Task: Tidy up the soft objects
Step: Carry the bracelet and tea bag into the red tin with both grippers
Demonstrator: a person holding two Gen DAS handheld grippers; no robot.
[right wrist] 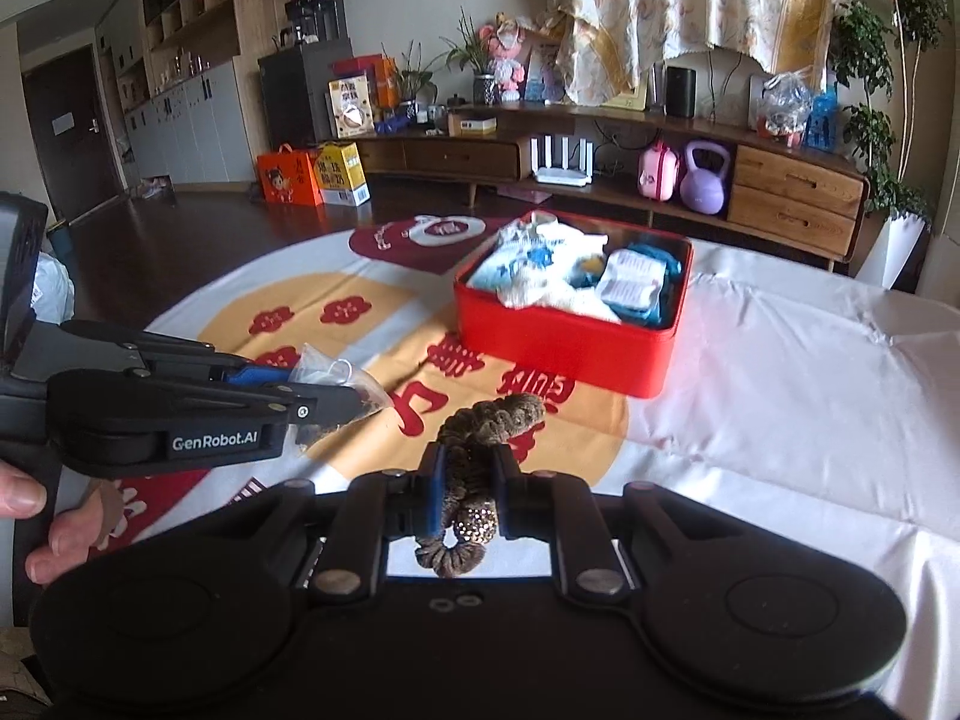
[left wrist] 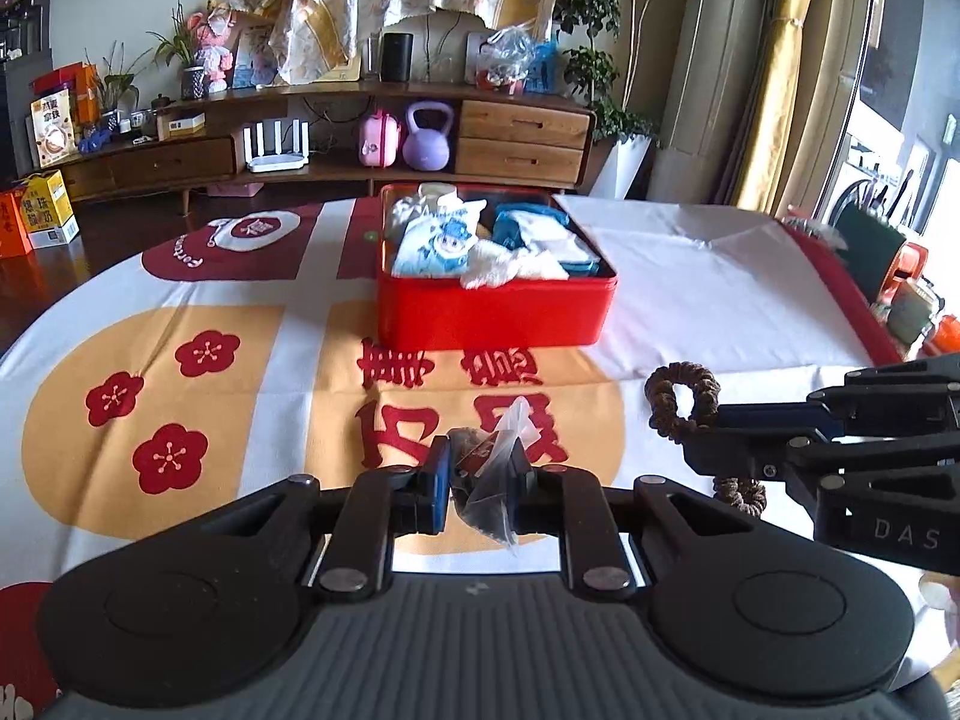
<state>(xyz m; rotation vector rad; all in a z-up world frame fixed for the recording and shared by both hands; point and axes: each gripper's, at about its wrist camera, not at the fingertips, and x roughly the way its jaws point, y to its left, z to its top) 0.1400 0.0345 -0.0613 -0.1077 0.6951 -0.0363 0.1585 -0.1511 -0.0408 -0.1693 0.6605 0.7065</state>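
Nearest, two tongs hover over the cloth-covered desk [left wrist: 690, 252], the left tongs [left wrist: 480, 480] clamped on one clear plastic pouch [left wrist: 495, 468], the right tongs [right wrist: 467, 483] pinching one brown scrunchie [right wrist: 480, 426], and beyond sits one open red tin [left wrist: 492, 312] of folded fabrics.

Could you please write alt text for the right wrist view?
The right gripper pinches a brown scrunchie above a patterned tablecloth. Beyond it sits an open red box of soft things; at left, the left gripper holds a clear bag.
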